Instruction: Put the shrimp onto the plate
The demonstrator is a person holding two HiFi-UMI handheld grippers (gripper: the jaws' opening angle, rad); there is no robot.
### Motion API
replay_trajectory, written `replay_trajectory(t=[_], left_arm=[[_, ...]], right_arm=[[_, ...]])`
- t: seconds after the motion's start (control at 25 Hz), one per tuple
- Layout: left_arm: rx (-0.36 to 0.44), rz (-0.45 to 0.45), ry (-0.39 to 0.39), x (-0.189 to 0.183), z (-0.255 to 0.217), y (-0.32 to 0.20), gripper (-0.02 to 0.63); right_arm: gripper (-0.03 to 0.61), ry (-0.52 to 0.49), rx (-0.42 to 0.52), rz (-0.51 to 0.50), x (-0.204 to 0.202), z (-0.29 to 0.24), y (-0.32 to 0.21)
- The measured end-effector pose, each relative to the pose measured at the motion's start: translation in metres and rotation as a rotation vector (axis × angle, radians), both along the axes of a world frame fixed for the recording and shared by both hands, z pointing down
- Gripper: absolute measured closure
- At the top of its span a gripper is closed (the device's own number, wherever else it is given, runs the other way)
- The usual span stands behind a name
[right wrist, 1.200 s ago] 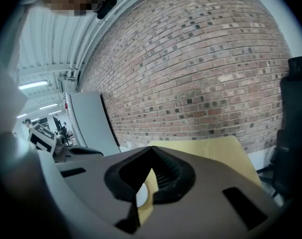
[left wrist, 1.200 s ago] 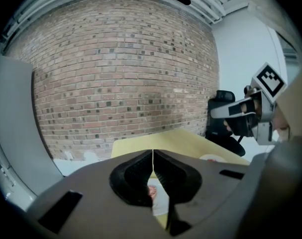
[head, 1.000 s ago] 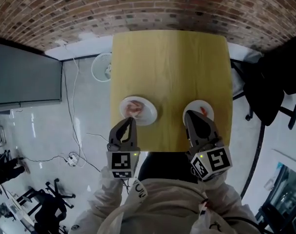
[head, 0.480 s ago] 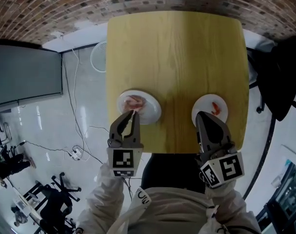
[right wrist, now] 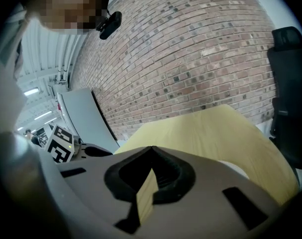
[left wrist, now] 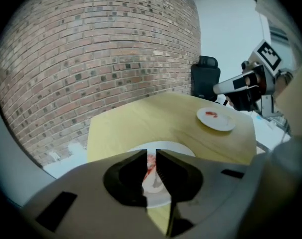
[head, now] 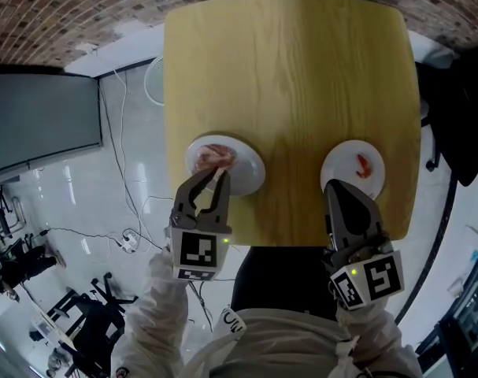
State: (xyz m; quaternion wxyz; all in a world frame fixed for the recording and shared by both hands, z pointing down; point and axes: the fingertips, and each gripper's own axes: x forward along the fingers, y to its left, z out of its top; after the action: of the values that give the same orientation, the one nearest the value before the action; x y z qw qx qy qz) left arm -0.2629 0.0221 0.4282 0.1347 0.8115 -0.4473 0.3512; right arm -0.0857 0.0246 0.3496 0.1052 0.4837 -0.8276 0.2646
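Head view showed the shrimp pile point(head: 215, 157) on the left plate point(head: 251, 173), close to the near edge of the table point(head: 294, 77); a lone shrimp point(head: 366, 164) lay on the right plate point(head: 342, 157), well apart from the pile. Read it as left plate = source, right plate = target, so most of the job was not yet done. Over the near rim of the left plate sat the left gripper point(head: 213, 176), tips just beside the pile and angled down at it. Its jaws had just been opening: narrow gap, nothing pinched. Left gripper view showed the pile through that gap, so it looked lined up for a pick. At the near rim of the right plate hung the right gripper point(head: 339, 187), jaws together, empty, probably parked clear while the other one worked
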Motion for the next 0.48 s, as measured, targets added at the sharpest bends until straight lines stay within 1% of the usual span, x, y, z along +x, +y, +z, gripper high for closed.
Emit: replay_trajectory(t=[0.08,0.2,0.32,0.4,0.48], left_arm=[[-0.019,0.044,-0.016,0.003,0.006,0.001,0.552],[-0.048,0.121,-0.05,0.006,0.014,0.004,0.529],[-0.106,0.202,-0.096,0.007,0.024,0.009,0.467],[-0.132,0.245,-0.117,0.008,0.03,0.012,0.455],[-0.142,0.284,-0.137,0.009,0.034,0.014,0.453]], right_arm=[[0.555,0.001,-0.008,0.005,0.002,0.004,0.002],[0.555,0.003,-0.013,0.014,0.006,0.008,0.005],[0.554,0.004,-0.016,0.025,0.008,0.009,0.007],[0.555,0.005,-0.019,0.032,0.01,0.01,0.009],[0.554,0.005,-0.024,0.039,0.012,0.012,0.011]])
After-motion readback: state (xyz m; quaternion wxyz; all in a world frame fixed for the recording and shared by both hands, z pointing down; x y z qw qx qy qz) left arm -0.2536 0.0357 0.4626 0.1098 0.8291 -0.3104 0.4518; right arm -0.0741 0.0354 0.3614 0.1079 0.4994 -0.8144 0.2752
